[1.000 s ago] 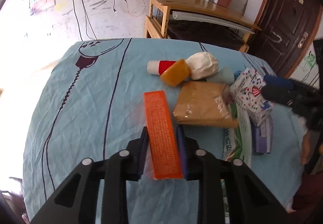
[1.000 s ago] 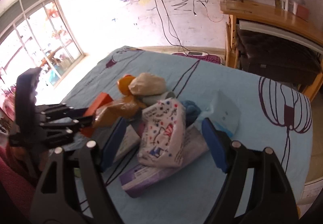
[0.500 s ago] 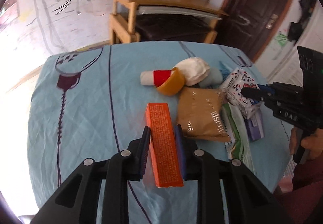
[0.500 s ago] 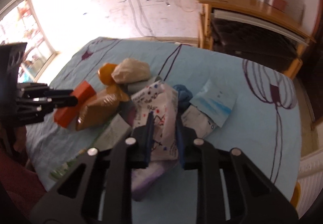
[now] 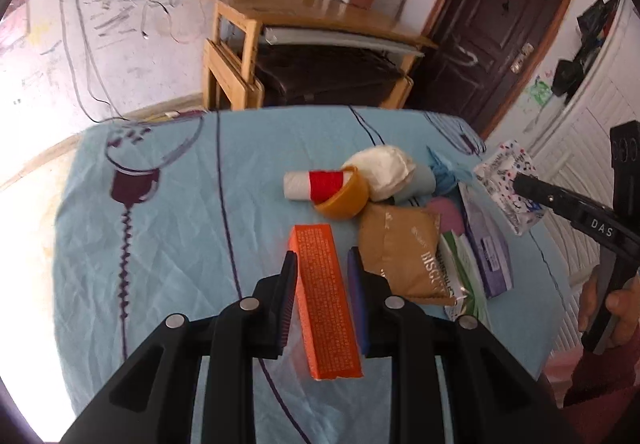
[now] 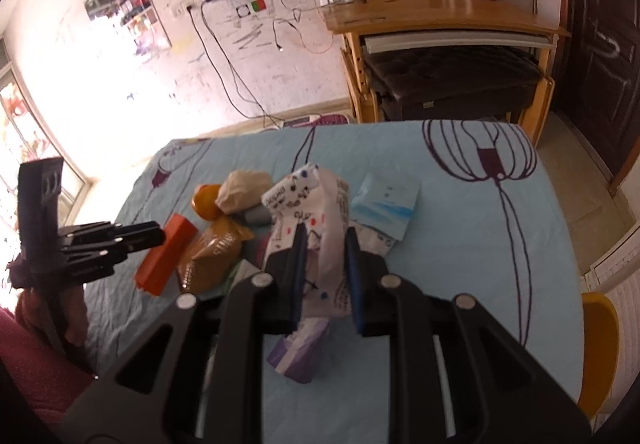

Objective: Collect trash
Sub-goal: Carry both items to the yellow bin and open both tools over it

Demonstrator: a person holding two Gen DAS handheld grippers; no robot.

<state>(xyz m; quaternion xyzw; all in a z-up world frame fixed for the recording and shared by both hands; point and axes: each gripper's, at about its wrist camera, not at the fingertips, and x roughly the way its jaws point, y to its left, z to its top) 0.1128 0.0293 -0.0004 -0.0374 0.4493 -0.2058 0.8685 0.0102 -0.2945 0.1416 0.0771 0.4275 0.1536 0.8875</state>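
Observation:
My left gripper (image 5: 322, 264) is shut on a long orange box (image 5: 324, 296) and holds it above the blue tablecloth (image 5: 168, 228). My right gripper (image 6: 326, 240) is shut on a white patterned packet (image 6: 316, 204), lifted off the pile. That packet (image 5: 510, 184) also shows at the right of the left wrist view. On the cloth lie a brown snack bag (image 5: 400, 256), an orange bowl (image 5: 344, 200), a red-and-white tube (image 5: 312, 185), a white crumpled wad (image 5: 382, 170), a green-white wrapper (image 5: 460, 276), a purple packet (image 5: 490, 252) and a light blue packet (image 6: 386, 204).
A wooden desk (image 5: 312, 24) with a dark seat under it stands beyond the table. A dark door (image 5: 496, 24) is at the back right. Cables hang on the wall (image 5: 80, 44). A yellow stool (image 6: 598, 348) is at the table's right edge.
Both grippers have risen, carrying the orange box and the patterned packet up off the table. The right gripper closed on the packet one second to half a second ago.

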